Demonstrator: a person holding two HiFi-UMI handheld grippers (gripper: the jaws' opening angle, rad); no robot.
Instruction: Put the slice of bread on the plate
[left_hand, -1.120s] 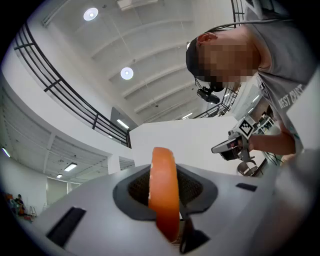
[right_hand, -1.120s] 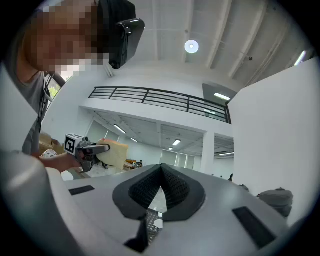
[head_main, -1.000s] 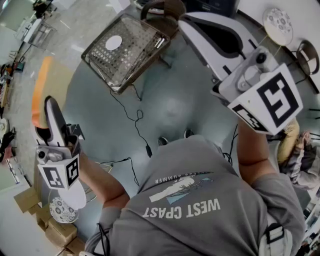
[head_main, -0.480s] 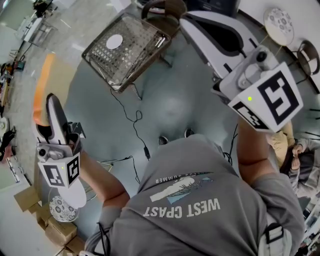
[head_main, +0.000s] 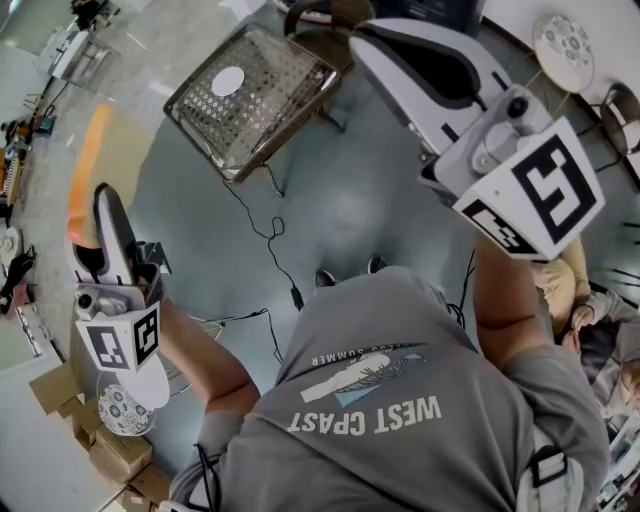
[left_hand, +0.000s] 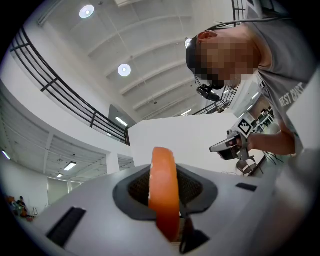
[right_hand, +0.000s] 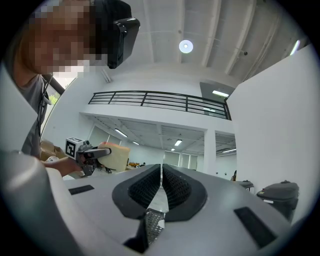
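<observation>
My left gripper (left_hand: 165, 200) is shut on a slice of bread (left_hand: 162, 175), seen edge-on with its orange crust standing upright between the pads. In the head view that gripper (head_main: 103, 205) is at the left, held out over the floor, with the bread's crust (head_main: 85, 165) reaching past its tip. The right gripper view shows the slice (right_hand: 116, 155) pale and flat in the left gripper (right_hand: 100, 152). My right gripper (right_hand: 161, 175) is shut with nothing between its pads; it is at the upper right (head_main: 365, 40). A patterned plate (head_main: 563, 48) lies on a white table at the top right.
A wire tray (head_main: 250, 95) with a white disc stands on the floor ahead. A second patterned plate (head_main: 122, 412) sits by cardboard boxes (head_main: 110, 460) at the lower left. A cable (head_main: 270, 250) trails over the floor. Chairs (head_main: 620, 110) stand at the right.
Both grippers have drifted a little across the head view, the right one slightly leftward. The grip on the bread is unchanged.
</observation>
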